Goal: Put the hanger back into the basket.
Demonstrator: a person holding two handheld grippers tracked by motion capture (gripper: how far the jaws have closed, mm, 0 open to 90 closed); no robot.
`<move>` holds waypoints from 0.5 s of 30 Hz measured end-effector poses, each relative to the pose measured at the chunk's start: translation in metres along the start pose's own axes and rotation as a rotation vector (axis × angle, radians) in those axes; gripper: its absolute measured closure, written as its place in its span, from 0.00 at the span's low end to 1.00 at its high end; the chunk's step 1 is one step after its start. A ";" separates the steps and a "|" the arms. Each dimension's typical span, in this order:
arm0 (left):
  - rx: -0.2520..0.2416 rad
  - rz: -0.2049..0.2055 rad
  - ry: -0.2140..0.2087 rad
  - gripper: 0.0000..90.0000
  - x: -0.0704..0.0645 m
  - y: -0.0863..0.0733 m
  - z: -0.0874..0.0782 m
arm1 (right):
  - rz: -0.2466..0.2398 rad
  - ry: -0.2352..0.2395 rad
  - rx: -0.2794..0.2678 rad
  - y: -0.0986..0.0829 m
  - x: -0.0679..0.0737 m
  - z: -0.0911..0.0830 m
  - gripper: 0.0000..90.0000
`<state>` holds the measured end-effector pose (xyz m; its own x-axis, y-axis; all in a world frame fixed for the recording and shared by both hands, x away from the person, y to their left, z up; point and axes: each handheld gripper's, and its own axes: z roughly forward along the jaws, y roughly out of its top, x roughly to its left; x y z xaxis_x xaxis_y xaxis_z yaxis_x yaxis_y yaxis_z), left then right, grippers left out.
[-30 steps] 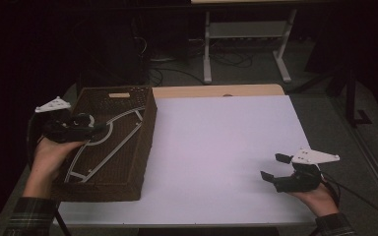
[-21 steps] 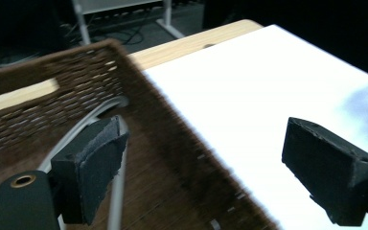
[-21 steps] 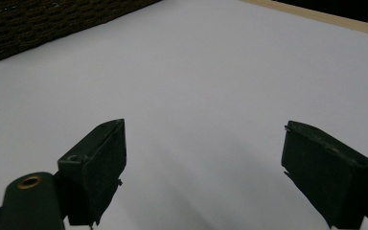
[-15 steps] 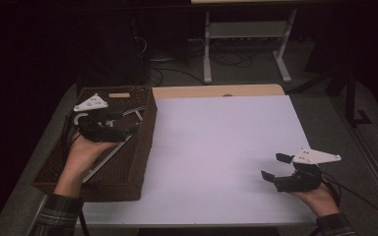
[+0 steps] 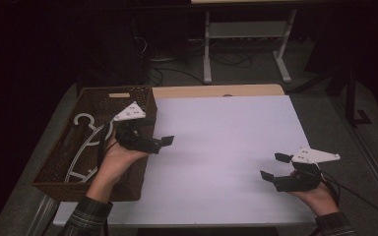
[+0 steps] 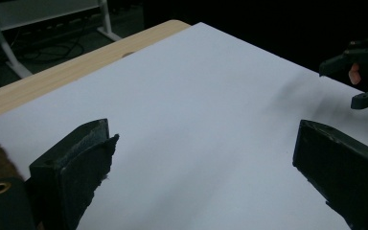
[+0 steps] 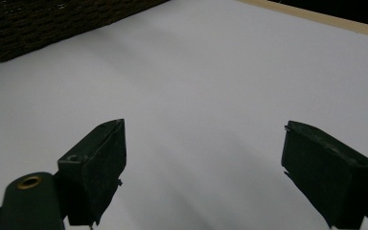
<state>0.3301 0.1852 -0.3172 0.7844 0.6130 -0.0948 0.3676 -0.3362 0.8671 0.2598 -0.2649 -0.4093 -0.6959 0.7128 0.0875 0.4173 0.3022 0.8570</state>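
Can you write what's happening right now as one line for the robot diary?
left gripper: open, empty, over basket's right edge | right gripper: open, empty, above white sheet | hangers: lying in wicker basket

Dark brown woven wicker for the basket [image 5: 142,101], rough and matt. Smooth white hanger [image 5: 81,147] inside it, plastic by the look, with a faint sheen. Matt white sheet [image 5: 226,142], paper-like and even, over a pale wooden table [image 5: 216,91] with a smooth finish. Matt black plastic on the left gripper [image 5: 165,142] and the right gripper [image 5: 274,167]; pads dull and slightly rough, a little frayed at the edges.
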 end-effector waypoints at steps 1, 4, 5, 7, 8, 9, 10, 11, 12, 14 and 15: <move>-0.005 0.001 -0.009 0.07 -0.003 -0.001 0.004 | -0.002 0.001 0.001 0.000 0.000 0.000 0.17; 0.011 0.023 -0.037 0.07 -0.016 -0.004 0.018 | -0.003 0.005 0.000 0.001 0.001 0.001 0.17; 0.013 0.025 -0.044 0.07 -0.018 -0.005 0.020 | -0.002 0.008 0.001 0.001 0.001 0.001 0.17; 0.008 0.029 -0.062 0.07 -0.024 -0.006 0.026 | -0.003 0.008 -0.001 0.002 0.001 0.001 0.17; 0.008 0.030 -0.073 0.07 -0.029 -0.008 0.030 | -0.003 0.008 -0.006 0.002 0.001 0.001 0.17; 0.008 0.035 -0.077 0.07 -0.031 -0.009 0.032 | -0.003 0.008 -0.006 0.002 0.001 0.001 0.17; 0.004 0.037 -0.086 0.07 -0.035 -0.011 0.036 | -0.003 0.008 -0.006 0.002 0.001 0.001 0.16; 0.003 0.036 -0.091 0.07 -0.037 -0.013 0.038 | -0.005 0.008 -0.010 0.003 0.001 0.000 0.16; 0.000 0.037 -0.104 0.07 -0.040 -0.016 0.041 | -0.002 0.008 -0.013 0.003 0.002 0.000 0.16; -0.003 0.032 -0.115 0.07 -0.044 -0.022 0.046 | -0.002 0.008 -0.014 0.003 0.002 0.000 0.16; 0.000 0.033 -0.121 0.07 -0.045 -0.027 0.049 | -0.005 0.009 -0.014 0.003 0.003 0.000 0.16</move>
<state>0.3092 0.1312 -0.3603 0.8505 0.5110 -0.1243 0.3405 -0.3550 0.8706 0.2593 -0.2623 -0.4060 -0.7033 0.7055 0.0873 0.4053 0.2970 0.8646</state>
